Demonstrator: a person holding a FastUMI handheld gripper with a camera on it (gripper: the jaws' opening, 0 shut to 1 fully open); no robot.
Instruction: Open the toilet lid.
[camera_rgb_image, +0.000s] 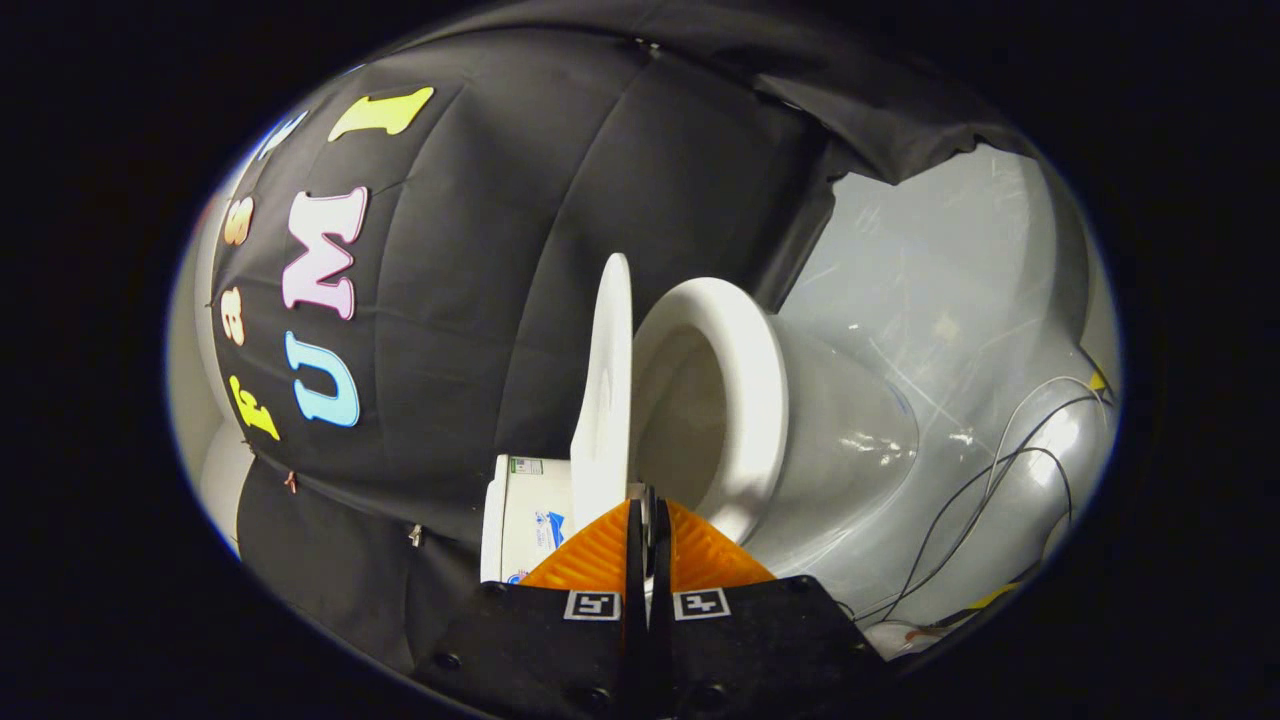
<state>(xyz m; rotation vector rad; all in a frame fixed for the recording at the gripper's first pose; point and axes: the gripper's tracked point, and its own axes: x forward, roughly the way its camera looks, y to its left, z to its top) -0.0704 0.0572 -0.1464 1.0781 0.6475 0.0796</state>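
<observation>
Holding: my jaws are drawn close together on the edge of the toilet lid (607, 400), the gripper (647, 510) pinching its lower rim, though the fisheye bend makes it hard to swear both fingers press.
Step in hand: the lift looks well along; the lid stands apart from the toilet seat (745, 400), edge-on to me, with a wedge of gap between the two and the bowl (690, 420) open to view.
Where the lid is: right at my fingertips and running away from them, between the black cloth wall (480, 300) on one side and the seat ring on the other.
Next move, as I judge it: carry the lid the rest of the way back toward the cistern (525, 515) until it rests there, then part the jaws gently so it does not fall shut.
Risk: a smooth rim held only at its edge could slip out if I swing it fast.
Lid: thin, flat, rigid, glossy white, probably plastic, with a rounded outline.
Seat: thick rounded ring, smooth white, oval.
Toilet body (850, 440): glazed, shiny, curved, catching highlights.
Cistern: boxy white block with a printed sticker.
Wall: matt black fabric, creased and pinned.
Floor side: pale glossy sheet with thin dark cables (1000, 480) trailing over it.
</observation>
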